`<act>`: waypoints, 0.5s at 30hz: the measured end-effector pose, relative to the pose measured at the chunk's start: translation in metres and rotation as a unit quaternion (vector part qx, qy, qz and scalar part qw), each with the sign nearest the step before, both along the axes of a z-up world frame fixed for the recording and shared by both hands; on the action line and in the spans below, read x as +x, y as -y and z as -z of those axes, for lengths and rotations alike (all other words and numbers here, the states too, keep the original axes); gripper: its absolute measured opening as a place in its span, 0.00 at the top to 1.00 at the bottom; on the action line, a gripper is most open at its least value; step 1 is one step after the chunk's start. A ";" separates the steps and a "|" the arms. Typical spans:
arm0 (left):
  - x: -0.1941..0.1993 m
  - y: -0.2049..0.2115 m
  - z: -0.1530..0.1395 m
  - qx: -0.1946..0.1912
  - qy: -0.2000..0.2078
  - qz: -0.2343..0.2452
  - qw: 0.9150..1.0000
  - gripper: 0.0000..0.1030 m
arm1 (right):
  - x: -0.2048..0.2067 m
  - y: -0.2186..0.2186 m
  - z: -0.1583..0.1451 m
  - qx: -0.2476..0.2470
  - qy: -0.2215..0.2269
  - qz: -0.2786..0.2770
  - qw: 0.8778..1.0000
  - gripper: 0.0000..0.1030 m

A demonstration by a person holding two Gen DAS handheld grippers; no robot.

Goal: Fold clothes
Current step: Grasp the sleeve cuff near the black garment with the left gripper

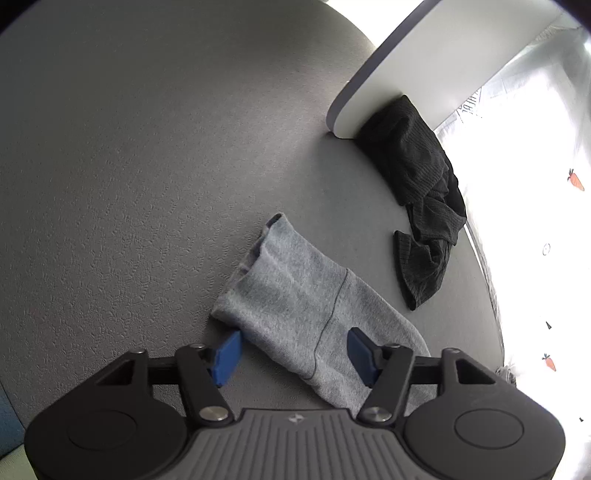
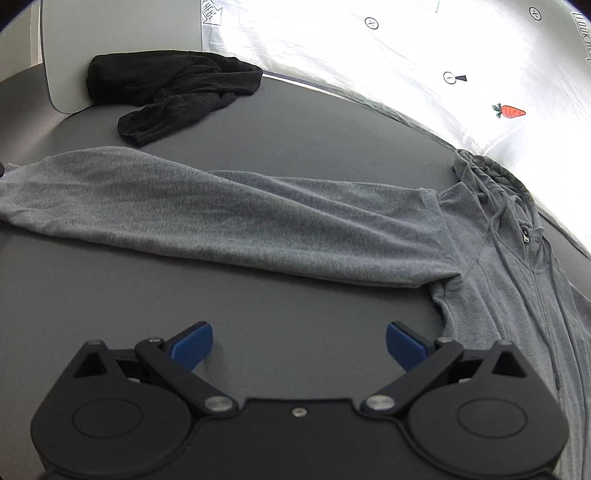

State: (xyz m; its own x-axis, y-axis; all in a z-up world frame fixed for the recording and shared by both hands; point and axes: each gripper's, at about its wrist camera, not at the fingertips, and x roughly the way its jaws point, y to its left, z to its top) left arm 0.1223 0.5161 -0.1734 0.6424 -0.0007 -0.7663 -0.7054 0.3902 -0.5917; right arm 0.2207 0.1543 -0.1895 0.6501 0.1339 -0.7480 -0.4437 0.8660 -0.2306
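A grey zip hoodie (image 2: pixel 517 295) lies flat on the dark grey surface, its long sleeve (image 2: pixel 221 206) stretched out to the left. In the left wrist view the sleeve's cuff end (image 1: pixel 295 295) lies between and just beyond the blue pads of my left gripper (image 1: pixel 295 354), which is open and straddles the cloth. My right gripper (image 2: pixel 299 345) is open and empty, hovering over bare surface just in front of the sleeve, left of the hoodie's body.
A crumpled black knit garment (image 2: pixel 173 92) lies at the back by a white panel (image 2: pixel 110 33); it also shows in the left wrist view (image 1: pixel 417 206). A white sheet with carrot prints (image 2: pixel 406 55) borders the grey surface (image 2: pixel 258 302) on the far side.
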 end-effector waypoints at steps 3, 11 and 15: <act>-0.009 0.002 0.000 -0.013 -0.009 -0.013 1.000 0.92 | -0.003 -0.002 0.001 -0.011 0.005 -0.007 1.000 0.01; -0.042 0.020 -0.008 -0.033 -0.032 -0.028 0.999 0.95 | -0.005 0.001 0.000 -0.020 0.006 -0.010 1.000 0.01; -0.051 0.024 0.001 -0.032 -0.046 -0.034 0.998 0.95 | -0.006 0.008 0.002 -0.015 0.000 -0.007 1.000 0.01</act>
State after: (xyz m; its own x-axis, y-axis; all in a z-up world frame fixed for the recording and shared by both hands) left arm 0.0714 0.4917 -0.1743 0.5700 -0.0102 -0.8216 -0.7814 0.3023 -0.5459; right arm 0.2149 0.1460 -0.1910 0.6484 0.1205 -0.7517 -0.4555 0.8526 -0.2563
